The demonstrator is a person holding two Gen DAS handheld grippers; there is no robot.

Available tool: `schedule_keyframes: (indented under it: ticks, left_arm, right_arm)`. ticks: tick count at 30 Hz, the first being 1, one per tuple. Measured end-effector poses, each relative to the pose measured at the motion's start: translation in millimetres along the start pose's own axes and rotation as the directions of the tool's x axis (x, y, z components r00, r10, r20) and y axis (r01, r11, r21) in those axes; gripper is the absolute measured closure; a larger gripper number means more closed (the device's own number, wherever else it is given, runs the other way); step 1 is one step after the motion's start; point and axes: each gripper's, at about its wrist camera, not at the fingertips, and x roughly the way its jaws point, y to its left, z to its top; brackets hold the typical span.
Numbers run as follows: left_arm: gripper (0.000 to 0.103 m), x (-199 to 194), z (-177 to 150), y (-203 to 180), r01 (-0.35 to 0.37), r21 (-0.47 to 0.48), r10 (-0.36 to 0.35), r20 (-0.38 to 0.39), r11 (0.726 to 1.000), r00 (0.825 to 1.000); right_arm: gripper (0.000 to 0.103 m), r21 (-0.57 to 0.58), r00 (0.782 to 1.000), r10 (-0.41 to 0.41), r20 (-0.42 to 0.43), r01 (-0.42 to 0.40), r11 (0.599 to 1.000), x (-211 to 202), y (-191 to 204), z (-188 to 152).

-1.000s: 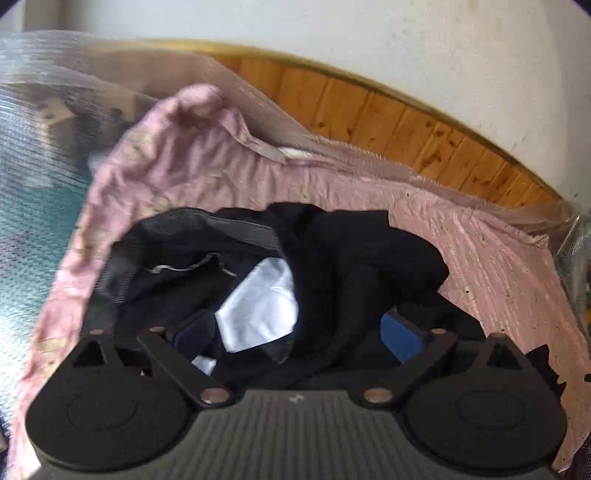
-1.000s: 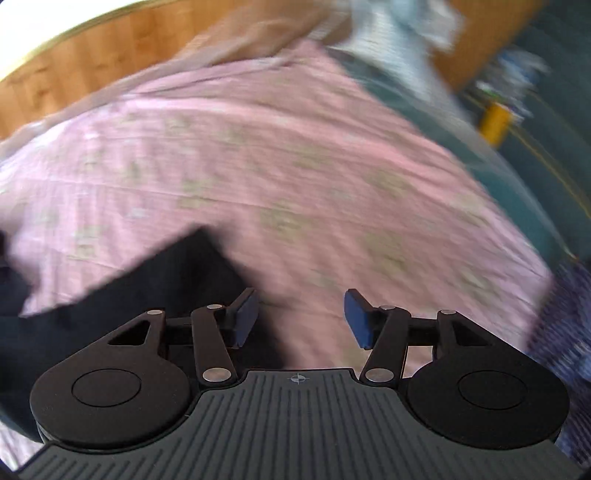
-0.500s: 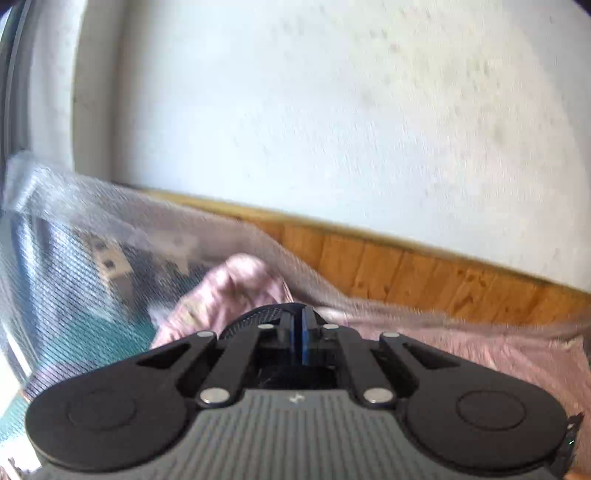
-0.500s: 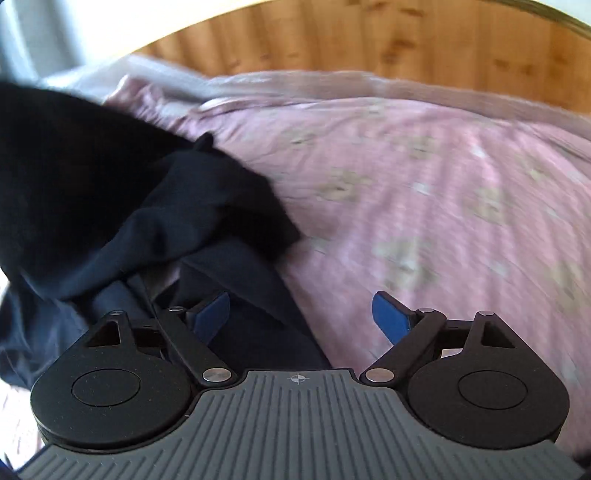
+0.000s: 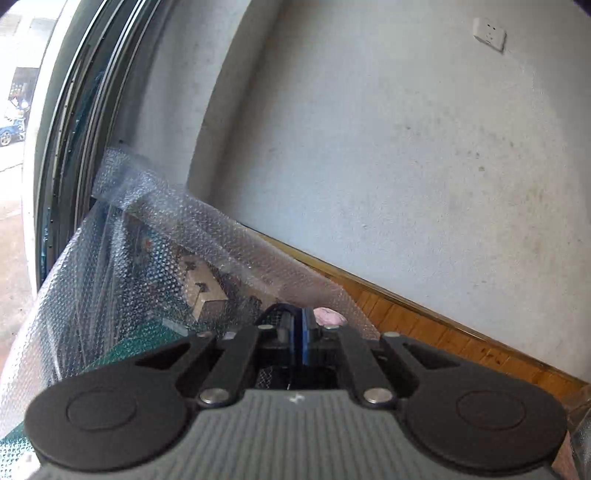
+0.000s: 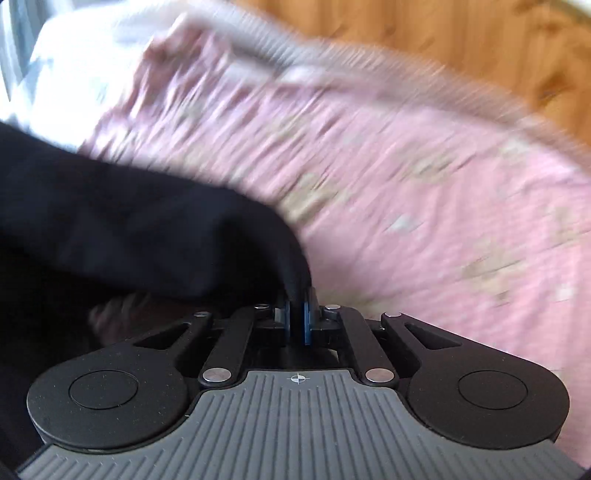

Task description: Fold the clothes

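Gripping one black garment (image 6: 122, 225), both tools pinch tight: right gripper (image 6: 297, 317) over the pink sheet (image 6: 406, 206), left gripper (image 5: 297, 332) seemingly on mesh fabric

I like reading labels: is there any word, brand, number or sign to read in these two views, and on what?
No readable words or numbers.
Right claw base: a small crosshair mark, no letters.
Left claw base: a tiny pale mark, too small to read.
Wall socket: no text legible.
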Motion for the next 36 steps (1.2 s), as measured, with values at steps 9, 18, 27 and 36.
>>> schedule_keyframes:
  ticks: [9, 18, 27, 36]
  left_arm:
    - [0.098, 83, 11, -68, 0.245, 0.023, -0.245, 0.001, 0.969, 0.970]
    - [0.088, 330, -124, -151, -0.048, 0.156, 0.109, -0.409, 0.987, 0.906]
    - [0.048, 252, -173, -103, -0.105, 0.203, 0.198, -0.519, 0.974, 0.831]
    - [0.047, 194, -191, -95, -0.242, 0.087, 0.248, -0.557, 0.966, 0.793]
  right_arm:
    - [0.099, -0.017, 0.730, -0.533, 0.428, 0.596, 0.803, -272, -107, 75]
    - [0.046, 0.145, 0.723, -0.673, -0.154, 0.690, 0.709, -184, -252, -55]
    - [0.026, 0.763, 0.892, -0.412, -0.184, 0.394, 0.512, -273, -222, -264]
    - [0.096, 0.839, 0.942, -0.266, -0.205, 0.308, 0.447, -262, -215, -312]
